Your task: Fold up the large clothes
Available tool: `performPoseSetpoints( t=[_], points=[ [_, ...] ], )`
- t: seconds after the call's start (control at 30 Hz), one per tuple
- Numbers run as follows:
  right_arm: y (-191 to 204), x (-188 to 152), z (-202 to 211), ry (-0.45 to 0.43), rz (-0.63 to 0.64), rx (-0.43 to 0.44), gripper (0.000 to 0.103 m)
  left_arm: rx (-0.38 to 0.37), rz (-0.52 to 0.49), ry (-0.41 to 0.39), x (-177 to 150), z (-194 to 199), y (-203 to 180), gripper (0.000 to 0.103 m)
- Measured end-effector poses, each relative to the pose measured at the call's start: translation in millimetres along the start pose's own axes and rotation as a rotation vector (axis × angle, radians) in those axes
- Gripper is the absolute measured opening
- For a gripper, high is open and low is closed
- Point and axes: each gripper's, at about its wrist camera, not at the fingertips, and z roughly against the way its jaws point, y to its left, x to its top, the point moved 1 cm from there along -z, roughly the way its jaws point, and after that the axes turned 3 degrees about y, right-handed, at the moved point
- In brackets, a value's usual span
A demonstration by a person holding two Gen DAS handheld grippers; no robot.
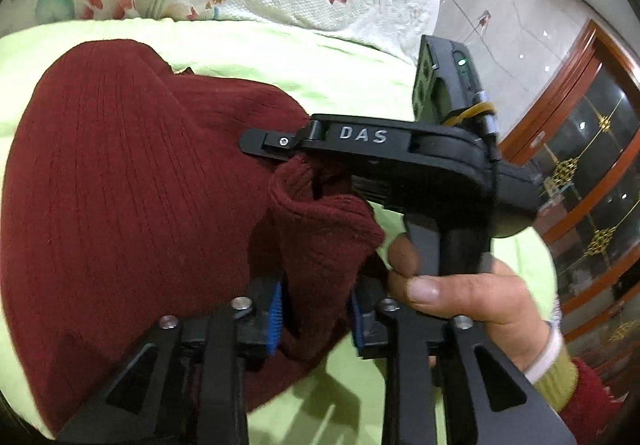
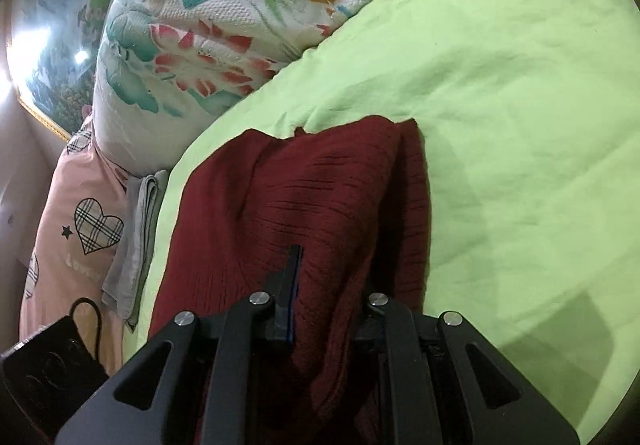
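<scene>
A dark red sweater (image 1: 120,185) lies on a green sheet (image 1: 320,61), filling the frame's centre-left. Left gripper (image 1: 316,321) brackets a fold loosely (pads apart); right gripper (image 1: 280,149) pinches another fold.

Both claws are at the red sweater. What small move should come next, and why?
Probably draw the left claw back, clear of the sweater: its pads stand apart with cloth loose between them, while the right claw pinches the same bunched part.
</scene>
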Motion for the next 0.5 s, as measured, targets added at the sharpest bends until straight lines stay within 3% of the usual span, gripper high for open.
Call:
performPoseSetpoints(
  t=[0.13, 0.17, 0.2, 0.23, 0.3, 0.4, 0.5],
  points=[
    [11, 3, 2, -0.002, 0.033, -0.037, 0.028, -0.027, 0.021, -0.028, -8, 33, 3, 0.046],
    [14, 3, 4, -0.004, 0.034, -0.043, 0.031, -0.03, 0.025, -0.039, -12, 47, 6, 0.054],
    [15, 3, 7, -0.008, 0.036, -0.045, 0.042, -0.027, 0.031, -0.051, -16, 58, 9, 0.059],
    [15, 2, 12, -0.019, 0.036, -0.052, 0.06, -0.022, 0.038, -0.069, -18, 69, 14, 0.07],
    [14, 0, 24, -0.051, 0.034, -0.065, 0.08, 0.0, 0.062, -0.11, -24, 92, 29, 0.078],
    [9, -3, 39, -0.073, 0.022, -0.053, 0.081, 0.043, 0.128, -0.134, -24, 111, 59, 0.081],
    [3, -7, 39, -0.032, -0.002, -0.05, 0.081, 0.081, 0.219, -0.112, -21, 107, 97, 0.081]
  ],
)
